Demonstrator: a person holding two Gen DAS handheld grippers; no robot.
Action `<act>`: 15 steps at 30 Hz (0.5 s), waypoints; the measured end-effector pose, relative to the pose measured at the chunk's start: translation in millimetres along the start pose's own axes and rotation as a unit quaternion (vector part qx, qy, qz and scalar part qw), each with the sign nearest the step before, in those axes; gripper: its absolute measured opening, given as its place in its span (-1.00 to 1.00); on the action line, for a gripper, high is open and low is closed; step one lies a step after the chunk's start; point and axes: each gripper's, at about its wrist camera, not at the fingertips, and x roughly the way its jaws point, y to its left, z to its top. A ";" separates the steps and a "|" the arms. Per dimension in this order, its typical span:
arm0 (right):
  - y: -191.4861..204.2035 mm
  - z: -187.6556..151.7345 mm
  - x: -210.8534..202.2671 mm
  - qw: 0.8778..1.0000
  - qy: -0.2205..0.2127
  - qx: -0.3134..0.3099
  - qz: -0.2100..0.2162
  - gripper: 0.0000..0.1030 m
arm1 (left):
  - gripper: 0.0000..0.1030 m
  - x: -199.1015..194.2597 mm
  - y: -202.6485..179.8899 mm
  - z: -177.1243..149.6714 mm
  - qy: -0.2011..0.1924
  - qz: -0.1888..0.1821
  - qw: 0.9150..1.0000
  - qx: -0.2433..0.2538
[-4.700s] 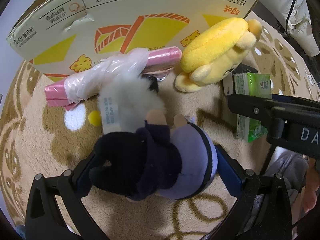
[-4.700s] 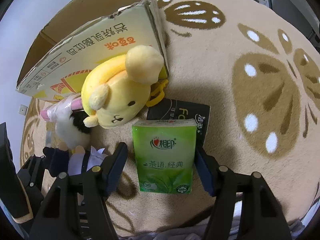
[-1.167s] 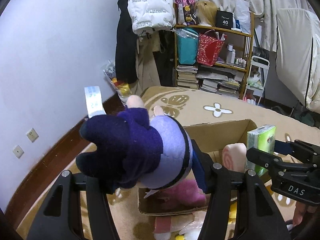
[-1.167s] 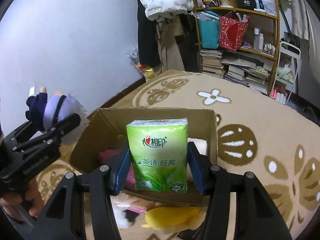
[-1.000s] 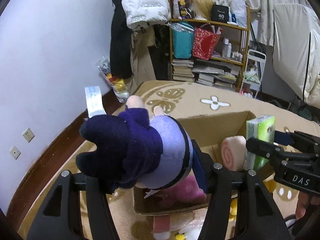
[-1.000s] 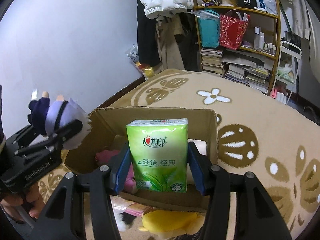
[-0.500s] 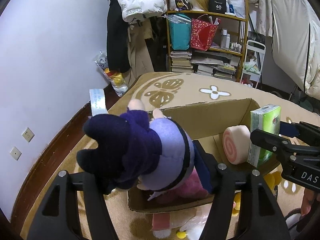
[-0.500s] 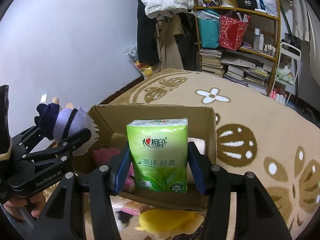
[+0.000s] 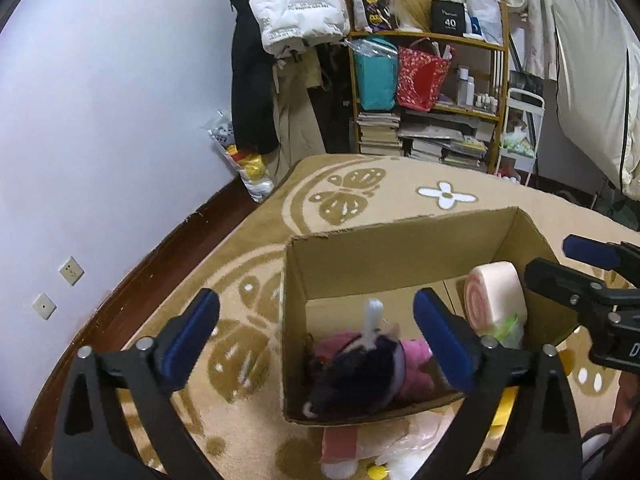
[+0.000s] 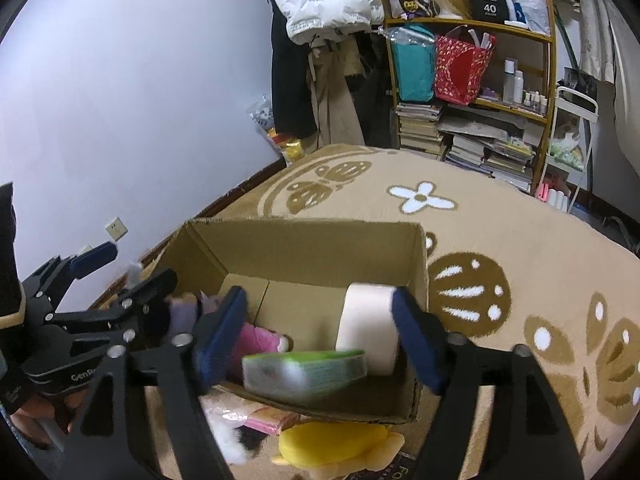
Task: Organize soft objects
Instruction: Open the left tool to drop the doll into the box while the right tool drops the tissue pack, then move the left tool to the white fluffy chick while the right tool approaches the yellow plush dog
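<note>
Release on both sides: left gripper (image 9: 316,336) and right gripper (image 10: 318,340) jaws are opening, nothing pinched. Doll (image 9: 360,376) and blurred tissue pack (image 10: 306,372), probably mid-fall, now drop into the box (image 9: 400,248); yellow plush (image 10: 340,448) still outside.

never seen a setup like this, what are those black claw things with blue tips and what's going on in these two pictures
Each claw is a hand-held two-finger tool; a person carries one in each hand, with a camera looking along its fingers. One picture looks out from the left tool, the other from the right tool. Both hang over a cardboard box on a patterned rug. Both are opening and grip nothing: a dark purple plush doll and a green tissue pack are dropping into the box, beside a pink swirl roll. A yellow plush lies outside it.
</note>
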 end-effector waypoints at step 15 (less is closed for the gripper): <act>-1.6 -0.4 -17.3 1.000 -0.008 0.004 -0.008 0.98 | 0.99 -23.4 19.7 -6.3 0.009 0.025 0.999 -0.024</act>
